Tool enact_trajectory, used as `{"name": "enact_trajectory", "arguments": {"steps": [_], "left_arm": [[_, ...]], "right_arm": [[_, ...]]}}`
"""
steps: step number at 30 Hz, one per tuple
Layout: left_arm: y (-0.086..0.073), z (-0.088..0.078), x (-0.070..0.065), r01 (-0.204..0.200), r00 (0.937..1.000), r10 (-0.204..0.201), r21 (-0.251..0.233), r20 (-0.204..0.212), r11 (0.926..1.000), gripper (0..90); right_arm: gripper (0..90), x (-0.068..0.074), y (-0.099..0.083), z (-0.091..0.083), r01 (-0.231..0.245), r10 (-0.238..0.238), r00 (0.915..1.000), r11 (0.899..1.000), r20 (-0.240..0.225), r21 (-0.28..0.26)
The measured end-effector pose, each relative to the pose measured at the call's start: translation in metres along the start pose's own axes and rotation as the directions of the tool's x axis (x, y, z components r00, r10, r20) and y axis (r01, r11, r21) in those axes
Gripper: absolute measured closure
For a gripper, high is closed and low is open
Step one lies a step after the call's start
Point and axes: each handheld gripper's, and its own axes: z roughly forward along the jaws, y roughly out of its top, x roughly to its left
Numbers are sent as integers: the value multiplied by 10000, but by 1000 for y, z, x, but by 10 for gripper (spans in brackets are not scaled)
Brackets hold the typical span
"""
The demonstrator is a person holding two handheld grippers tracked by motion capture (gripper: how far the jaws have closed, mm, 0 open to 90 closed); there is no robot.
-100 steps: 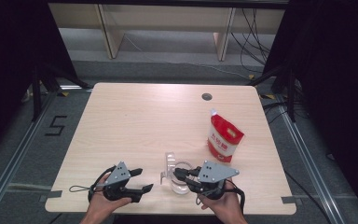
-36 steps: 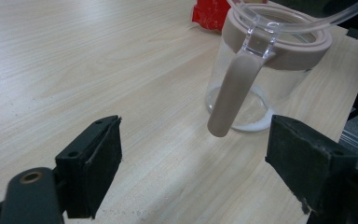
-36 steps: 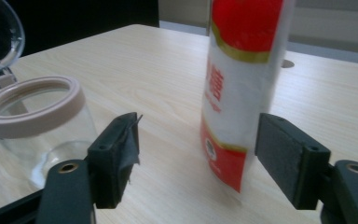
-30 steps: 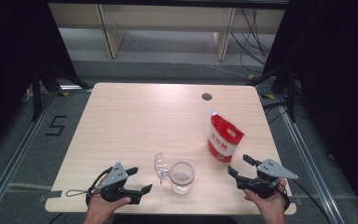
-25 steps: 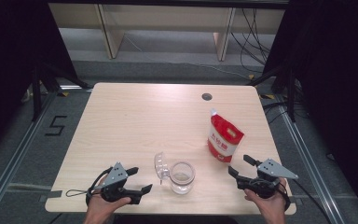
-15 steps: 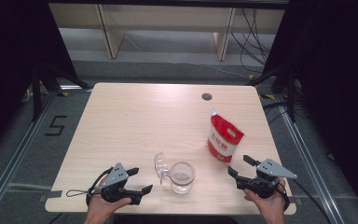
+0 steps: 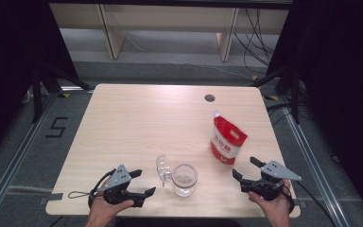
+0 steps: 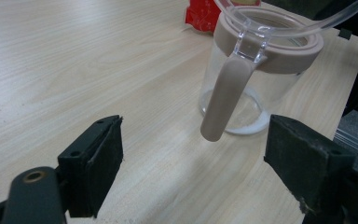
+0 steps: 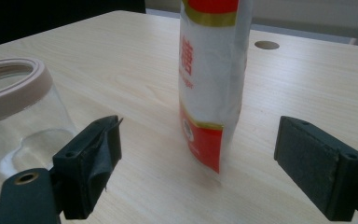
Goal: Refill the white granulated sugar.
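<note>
A clear glass jar (image 7: 185,179) with a beige rim stands near the table's front edge, its clear lid (image 7: 163,168) flipped open to the left. In the left gripper view the jar (image 8: 261,88) stands just ahead, and its beige latch (image 8: 223,100) hangs down the side. My left gripper (image 7: 143,182) lies left of the jar, open and empty. A red and white pouch (image 7: 227,141) stands upright to the right. My right gripper (image 7: 245,168) rests below the pouch, apart from it. Its jaws have just been opening with nothing between them. The pouch (image 9: 212,84) stands ahead of them.
The light wooden table (image 7: 137,123) has a round cable hole (image 7: 210,98) at the back right. Dark curtains flank the table on both sides, and shelving stands behind it. Both hands rest at the front edge.
About three seconds ago my right gripper was at the jar; now it sits off to the right by the pouch, and the lid stands open. Over the last second nothing visibly moved.
</note>
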Motion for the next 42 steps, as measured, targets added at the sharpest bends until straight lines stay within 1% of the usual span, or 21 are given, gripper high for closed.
{"name": "enact_trajectory", "arguments": {"steps": [1,6,7,11,12,13,14,18,20,23,24,26,29,30,31,33,34,36,38,40,42], "left_arm": [[0,1,0,36,10000,-36,-37,31,10000,187],[-1,1,-1,-74,9999,73,32,128,10000,187],[-2,1,-1,-75,9999,74,111,73,9999,187],[-2,0,0,4,9999,-5,43,111,10000,187],[-2,0,-1,-46,9999,45,31,133,10000,187],[-2,1,-1,-32,9999,33,-17,142,10000,187],[-2,1,-1,-72,9999,71,32,145,10000,187],[-3,1,-2,-29,10000,28,71,85,10000,187],[-3,1,-2,59,10000,-59,55,6,10000,187],[-3,1,-2,86,10000,-86,17,7,10000,187],[-3,1,-2,84,10000,-84,12,-13,10000,187],[-3,2,-3,94,10000,-94,-42,-7,9999,187],[-3,2,-1,-41,10000,41,15,46,10000,188],[-3,2,-1,-13,10000,13,-2,46,10000,188],[-3,2,-2,75,10000,-75,-11,-9,10000,188],[-3,1,-1,6,10000,-6,49,-22,10000,188],[-3,1,-2,66,10000,-66,-3,-15,10000,188],[-3,2,-2,113,9999,-113,-43,-26,9999,188],[-3,1,-1,27,10000,-27,-27,20,10000,189],[-3,1,-1,-43,10000,43,11,-52,10000,190],[-3,1,-1,19,10000,-19,-29,-37,10000,190]], "right_arm": [[154,-4,0,2,347,-347,9993,9994,-102,-10],[156,-7,1,6,69,-68,10000,10000,7,-34],[155,-11,1,10,395,-397,9992,9990,-60,-214],[158,-11,2,19,374,-375,9993,9993,75,38],[166,-12,4,24,773,-773,9970,9970,-76,-49],[166,-9,6,26,501,-501,9987,9987,-21,-23],[166,-12,7,29,774,-774,9970,9969,8,-166],[183,-17,13,38,783,-780,9969,9958,86,-478],[173,-18,13,44,395,-392,9992,9972,53,-631],[190,-21,15,52,904,-909,9959,9921,-13,-865],[192,-18,15,53,415,-427,9990,9957,-126,-825],[204,-21,15,57,693,-713,9974,9913,-141,-1119],[208,-20,15,61,708,-733,9971,9927,-219,-976],[214,-17,14,62,368,-393,9989,9950,-247,-932],[222,-18,14,64,377,-405,9988,9947,-272,-956],[230,-19,13,68,479,-514,9982,9935,-317,-1036],[245,-20,14,68,792,-814,9965,9921,-187,-971],[260,-20,12,72,750,-781,9965,9930,-304,-917],[264,-22,12,73,917,-940,9949,9940,-362,-595],[278,-18,10,75,472,-501,9981,9958,-351,-789],[295,-20,11,76,782,-829,9956,9921,-442,-980]]}}
